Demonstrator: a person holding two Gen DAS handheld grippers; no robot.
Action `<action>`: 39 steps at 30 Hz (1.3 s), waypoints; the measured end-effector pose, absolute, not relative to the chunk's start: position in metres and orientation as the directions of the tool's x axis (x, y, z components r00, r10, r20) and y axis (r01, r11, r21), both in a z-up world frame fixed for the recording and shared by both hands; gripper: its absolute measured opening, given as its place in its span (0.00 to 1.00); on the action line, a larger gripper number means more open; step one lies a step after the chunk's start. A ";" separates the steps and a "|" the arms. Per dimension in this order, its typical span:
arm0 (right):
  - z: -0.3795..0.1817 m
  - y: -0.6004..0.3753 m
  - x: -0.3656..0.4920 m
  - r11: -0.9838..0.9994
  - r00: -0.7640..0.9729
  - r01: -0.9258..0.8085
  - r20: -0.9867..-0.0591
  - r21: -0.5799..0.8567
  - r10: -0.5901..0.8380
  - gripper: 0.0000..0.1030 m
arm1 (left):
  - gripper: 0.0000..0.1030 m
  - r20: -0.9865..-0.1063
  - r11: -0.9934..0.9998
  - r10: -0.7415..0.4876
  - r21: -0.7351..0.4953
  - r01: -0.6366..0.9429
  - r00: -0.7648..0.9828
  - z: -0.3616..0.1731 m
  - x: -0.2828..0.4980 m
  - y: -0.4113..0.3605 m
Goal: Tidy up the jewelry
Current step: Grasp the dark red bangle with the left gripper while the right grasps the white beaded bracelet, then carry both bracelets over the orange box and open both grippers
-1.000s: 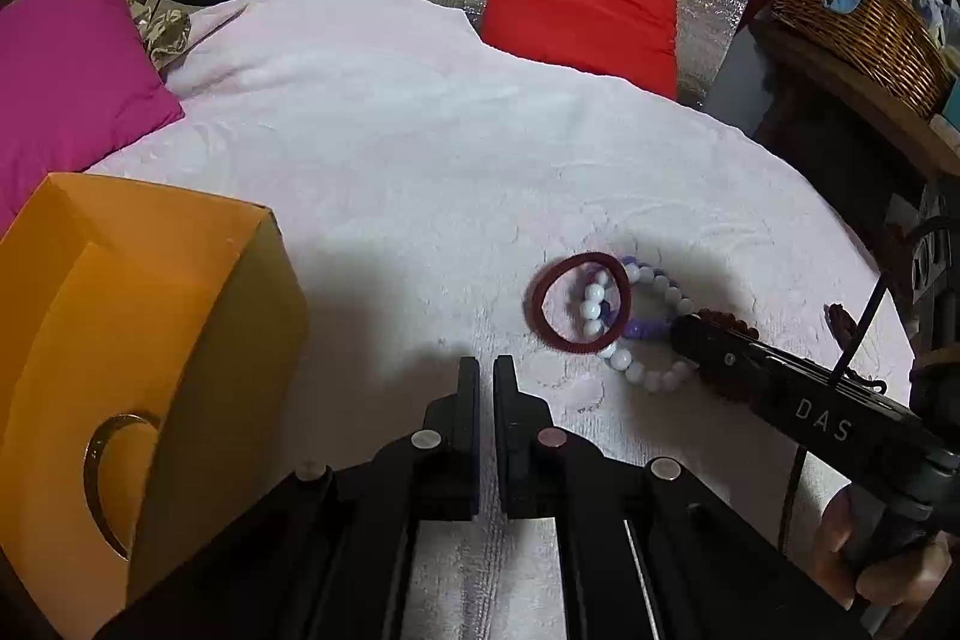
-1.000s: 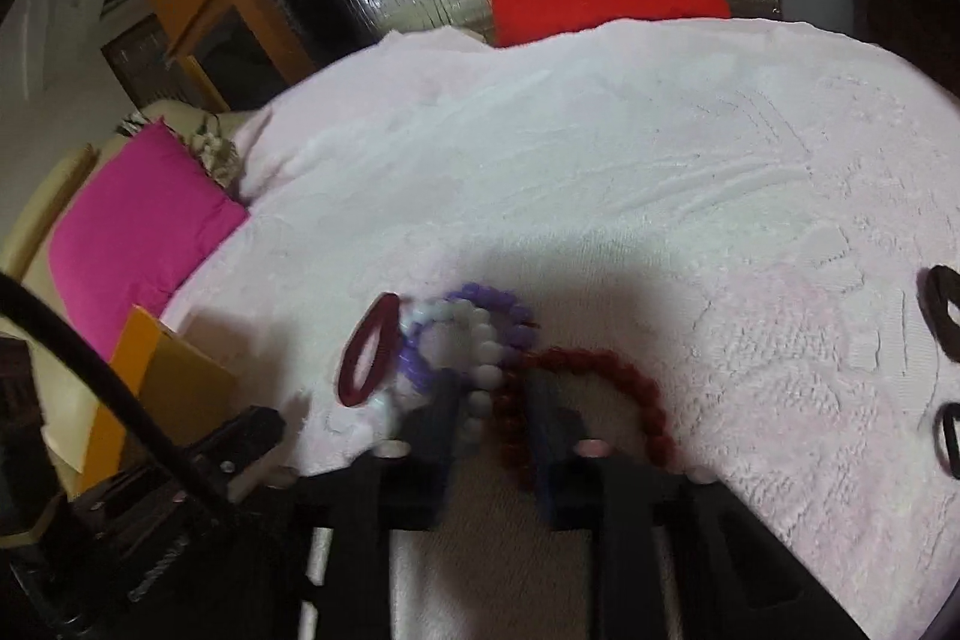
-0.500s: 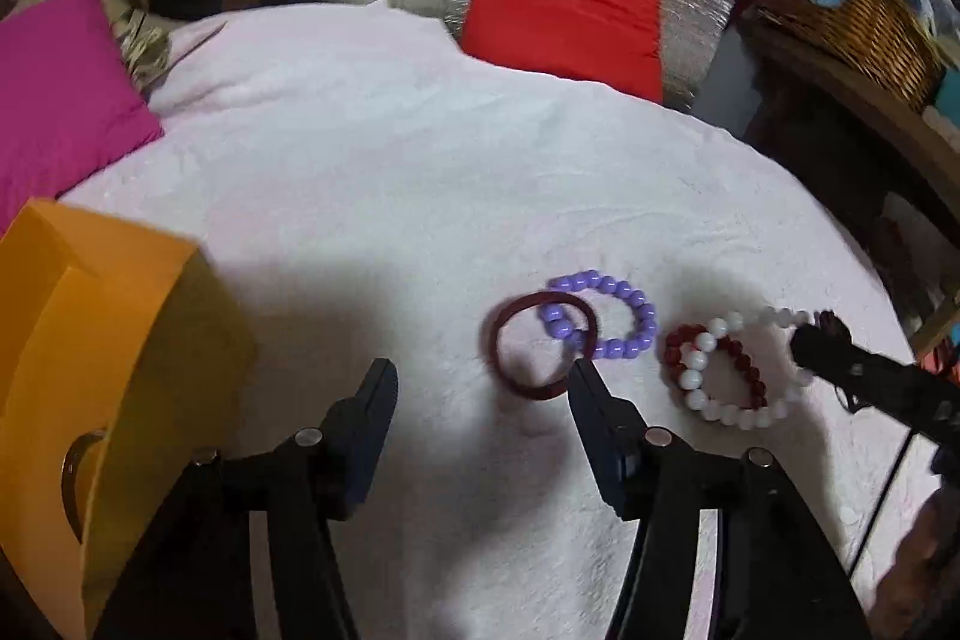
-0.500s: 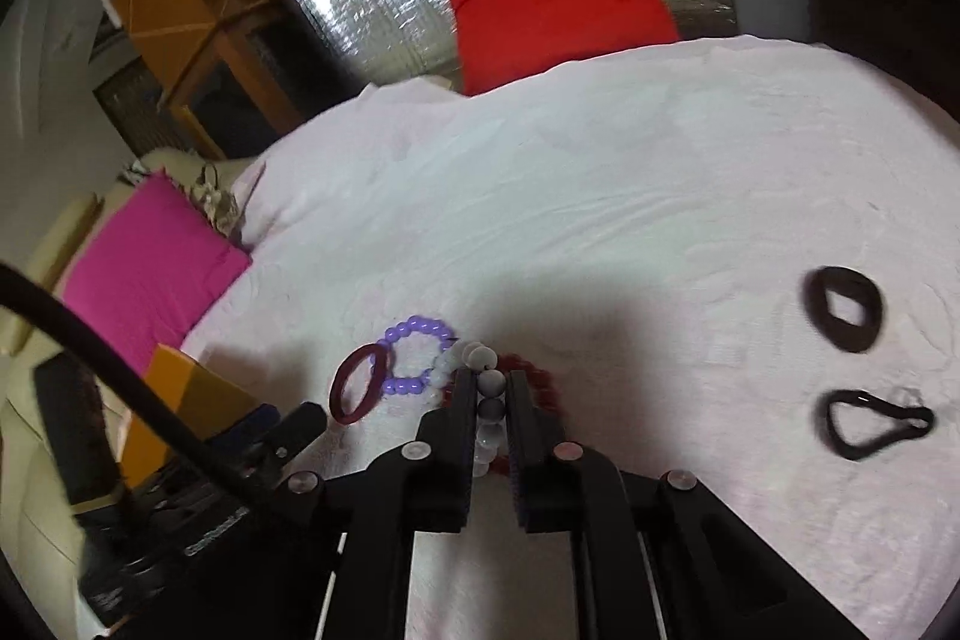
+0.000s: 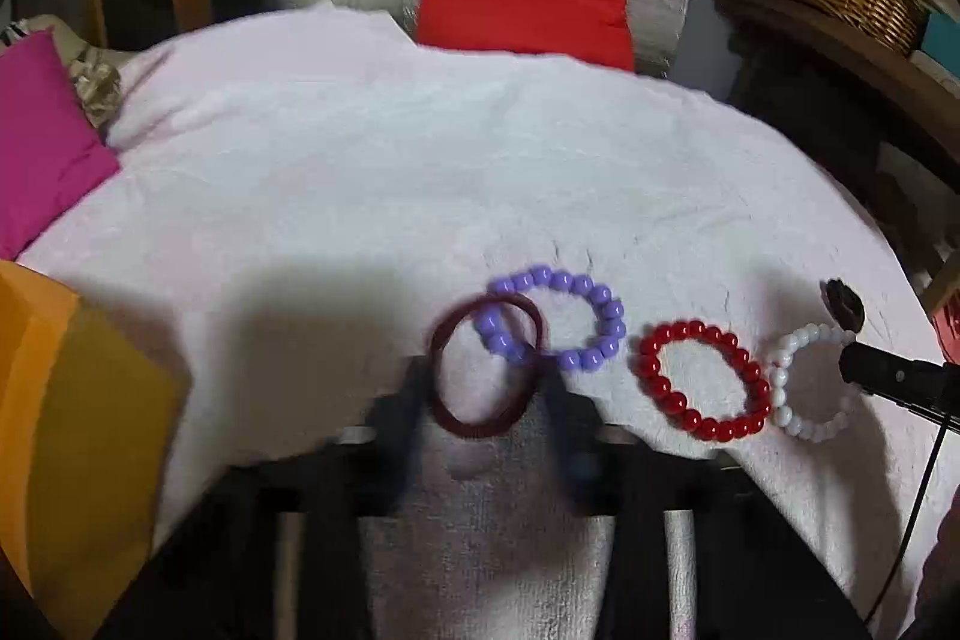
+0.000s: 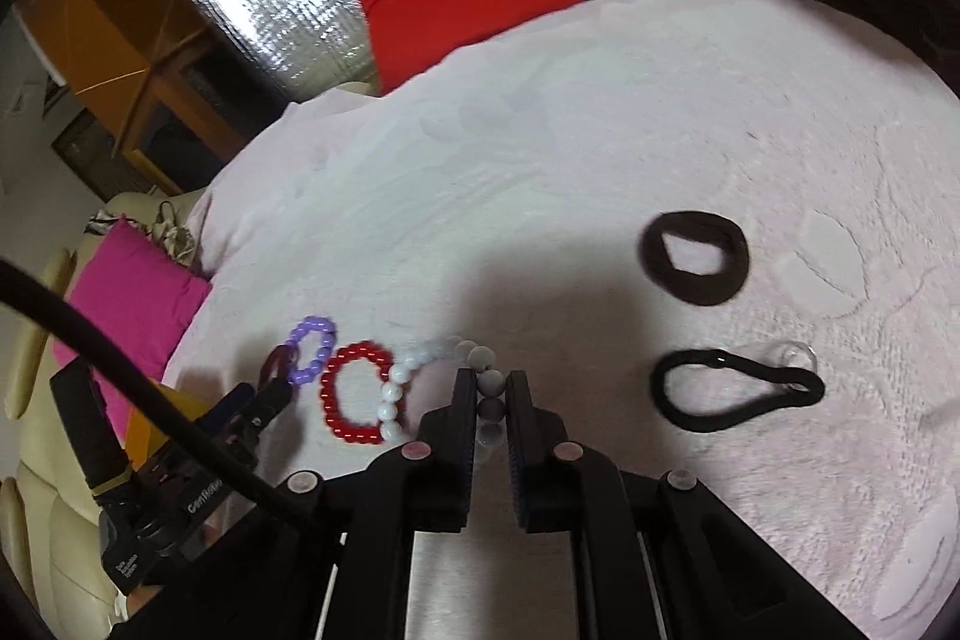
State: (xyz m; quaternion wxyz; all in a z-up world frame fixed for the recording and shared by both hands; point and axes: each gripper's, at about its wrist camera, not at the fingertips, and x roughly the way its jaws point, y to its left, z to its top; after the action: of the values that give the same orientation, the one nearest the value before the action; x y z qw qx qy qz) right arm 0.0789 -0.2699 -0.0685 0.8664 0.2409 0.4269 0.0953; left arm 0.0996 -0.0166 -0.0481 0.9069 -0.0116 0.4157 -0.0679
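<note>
Left wrist view shows the pale pink towel-covered bed (image 5: 420,172) carrying everything; at its left edge stands an open orange cardboard box (image 5: 72,412), which I judge to be the jewelry's destination, and no jewelry is visible in it. Nothing looks sorted yet. In a row lie a dark maroon ring bangle (image 5: 485,367) overlapping a purple beaded bracelet (image 5: 561,319), then a red beaded bracelet (image 5: 702,379) touching a white beaded bracelet (image 5: 804,382). The left claw (image 5: 486,424) is spread wide, straddling the bangle, gripping nothing. The right claw (image 6: 493,400) is clenched on the white bracelet's beads. Two black hair ties (image 6: 693,265) lie well apart.
</note>
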 end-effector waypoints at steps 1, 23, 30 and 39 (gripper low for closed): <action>-0.070 -0.271 0.079 0.865 0.615 0.043 -0.696 0.500 0.372 0.10 | 0.25 -0.748 0.992 -0.121 -0.068 0.106 0.652 -0.048 0.101 -0.017; -0.072 -0.238 0.079 0.962 0.632 -0.035 -0.740 0.269 0.230 0.10 | 0.07 -0.719 0.973 -0.231 -0.157 0.170 0.656 -0.019 0.063 0.001; -0.038 -0.241 0.060 0.950 0.717 -0.067 -0.647 0.305 0.258 0.10 | 0.08 -0.657 0.972 -0.233 -0.158 0.171 0.717 0.015 0.041 0.001; 0.005 -0.205 0.033 0.917 0.775 -0.176 -0.523 0.358 0.353 0.10 | 0.08 -0.577 0.980 -0.190 -0.159 0.118 0.794 0.050 -0.005 0.037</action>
State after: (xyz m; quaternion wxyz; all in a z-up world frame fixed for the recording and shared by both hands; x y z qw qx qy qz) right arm 0.0325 -0.2047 0.0050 0.9308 0.1461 0.3034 0.1422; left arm -0.0049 0.0366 0.0503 0.9454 -0.0574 0.3103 -0.0814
